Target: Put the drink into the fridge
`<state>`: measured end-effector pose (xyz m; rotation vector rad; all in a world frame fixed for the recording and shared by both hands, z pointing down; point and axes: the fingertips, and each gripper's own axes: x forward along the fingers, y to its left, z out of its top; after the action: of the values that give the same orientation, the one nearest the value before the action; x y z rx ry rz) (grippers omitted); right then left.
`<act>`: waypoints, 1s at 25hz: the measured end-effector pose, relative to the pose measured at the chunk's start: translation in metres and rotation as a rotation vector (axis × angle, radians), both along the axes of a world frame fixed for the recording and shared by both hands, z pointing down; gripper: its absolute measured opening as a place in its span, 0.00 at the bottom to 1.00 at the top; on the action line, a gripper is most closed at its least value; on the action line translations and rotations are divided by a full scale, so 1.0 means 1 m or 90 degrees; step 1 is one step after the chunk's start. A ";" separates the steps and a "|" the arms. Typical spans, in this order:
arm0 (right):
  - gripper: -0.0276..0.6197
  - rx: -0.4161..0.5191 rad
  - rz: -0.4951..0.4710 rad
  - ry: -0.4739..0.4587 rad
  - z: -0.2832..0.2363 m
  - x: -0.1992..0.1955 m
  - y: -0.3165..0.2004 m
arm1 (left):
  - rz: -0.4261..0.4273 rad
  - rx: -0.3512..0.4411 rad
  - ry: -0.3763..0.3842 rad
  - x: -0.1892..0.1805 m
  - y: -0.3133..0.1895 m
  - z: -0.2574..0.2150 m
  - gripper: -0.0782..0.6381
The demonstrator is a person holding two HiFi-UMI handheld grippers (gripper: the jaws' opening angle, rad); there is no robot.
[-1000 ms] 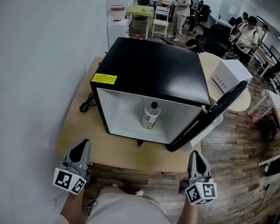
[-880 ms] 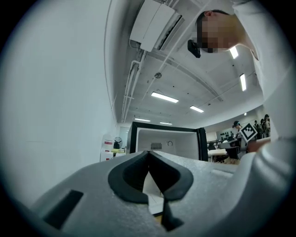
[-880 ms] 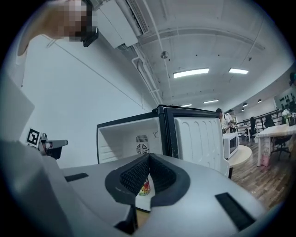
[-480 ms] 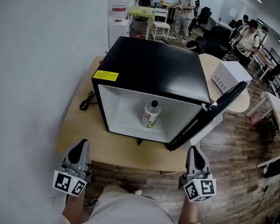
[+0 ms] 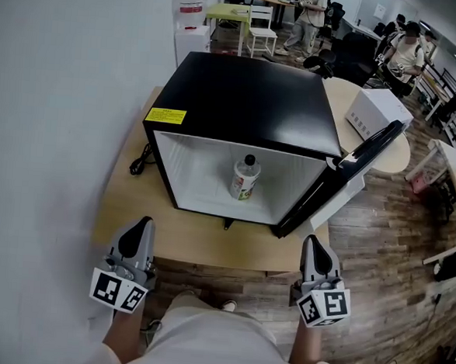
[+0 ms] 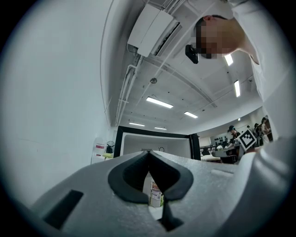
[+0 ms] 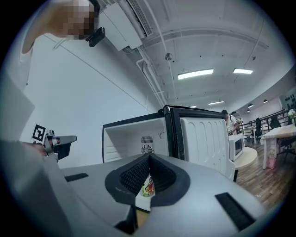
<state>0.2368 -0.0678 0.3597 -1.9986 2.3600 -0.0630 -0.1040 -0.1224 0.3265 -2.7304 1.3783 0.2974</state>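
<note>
One drink (image 5: 245,177), a small bottle with a dark cap and a printed label, stands upright on the floor of the fridge (image 5: 249,109). Its long axis is vertical and it sits roughly mid-width in the white cavity, clear of the walls.

Two tongs, both drawn back close to the person's body on the near side of the desk (image 5: 125,201). The left tongs (image 5: 141,226) have their pads pressed together with nothing between them. The right tongs (image 5: 315,242) are likewise closed and empty. In each gripper view the bottle shows only through the notch behind the pads, far off inside the fridge, not held.

Direction: the bottle lies straight ahead of both tongs, across the desk edge, well apart from either. It is somewhat closer to the right pair.

One fridge, one door (image 5: 345,174). The door hangs wide open to the right, its free edge swung out toward the right tongs.

Judgement: the drink looks already placed, so shutting the door seems to be what remains. That would fall to the right side, being nearer. One black cord (image 5: 142,163) lies on the desk left of the fridge, out of the way.
</note>
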 end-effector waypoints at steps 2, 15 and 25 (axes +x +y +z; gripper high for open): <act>0.04 0.000 0.000 -0.002 0.001 0.001 0.000 | 0.006 0.001 -0.004 0.004 0.000 0.000 0.13; 0.04 0.036 -0.019 0.028 -0.003 -0.016 0.007 | 0.032 -0.011 -0.007 0.016 0.001 0.003 0.13; 0.04 0.028 -0.023 0.023 0.001 -0.019 0.013 | 0.039 -0.017 -0.002 0.020 0.005 0.007 0.13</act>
<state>0.2181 -0.0550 0.3612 -1.9550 2.3971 0.0252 -0.0837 -0.1175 0.3339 -2.7971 1.3090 0.2813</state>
